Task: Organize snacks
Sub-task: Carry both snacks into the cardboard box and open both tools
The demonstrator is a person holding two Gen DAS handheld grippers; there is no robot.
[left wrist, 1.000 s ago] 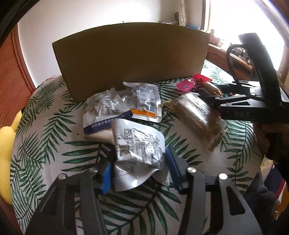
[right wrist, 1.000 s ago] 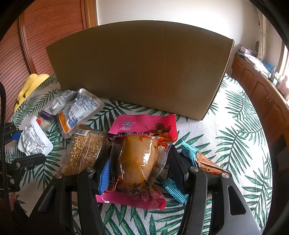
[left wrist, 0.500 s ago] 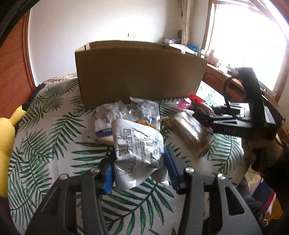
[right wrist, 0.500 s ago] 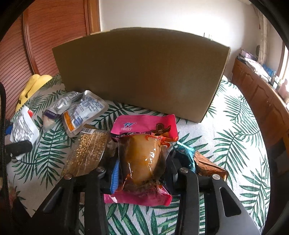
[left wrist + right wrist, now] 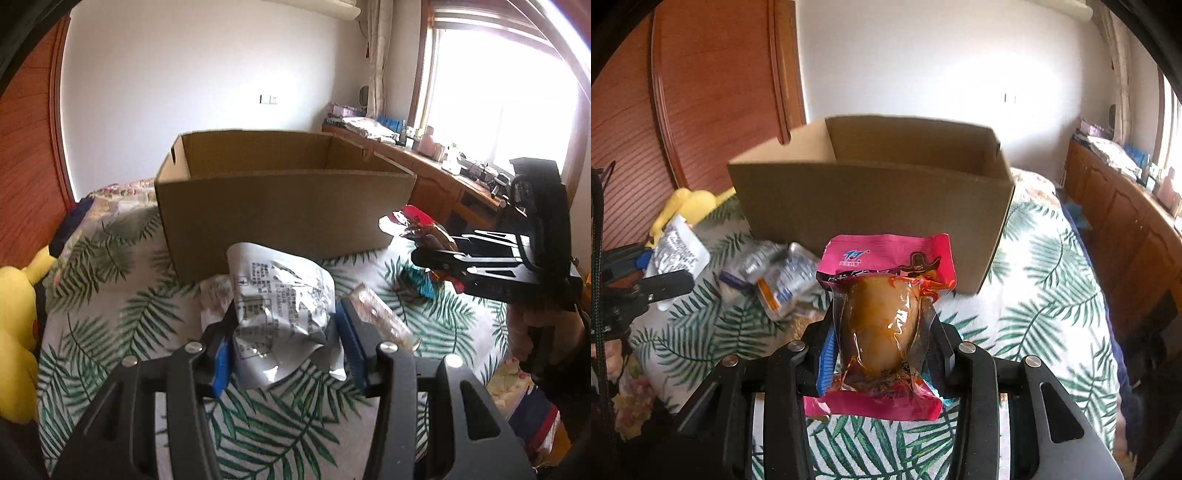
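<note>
Both packets had come up off the bedspread since a second earlier, and the open top of the cardboard box (image 5: 280,206) had dropped into sight where only its near wall showed before. You had your left gripper (image 5: 282,332) clamped on the crinkled white snack packet (image 5: 280,302), its blue pads pressed into both sides, and you held it in the air just near of the box's front wall. You had your right gripper (image 5: 882,339) closed around the pink-edged packet (image 5: 886,314) with the brown, glossy food sealed inside, raised upright in front of the box (image 5: 875,214). Down on the palm-leaf bedspread (image 5: 1045,295), to the left of that packet, two more silver-white packets (image 5: 779,273) lay by the box's near left corner. From your left camera, a clear bag of grain (image 5: 384,317) lay just right of the gripper, and a yellow plush toy (image 5: 18,325) sat at the far left edge of the bed.
</note>
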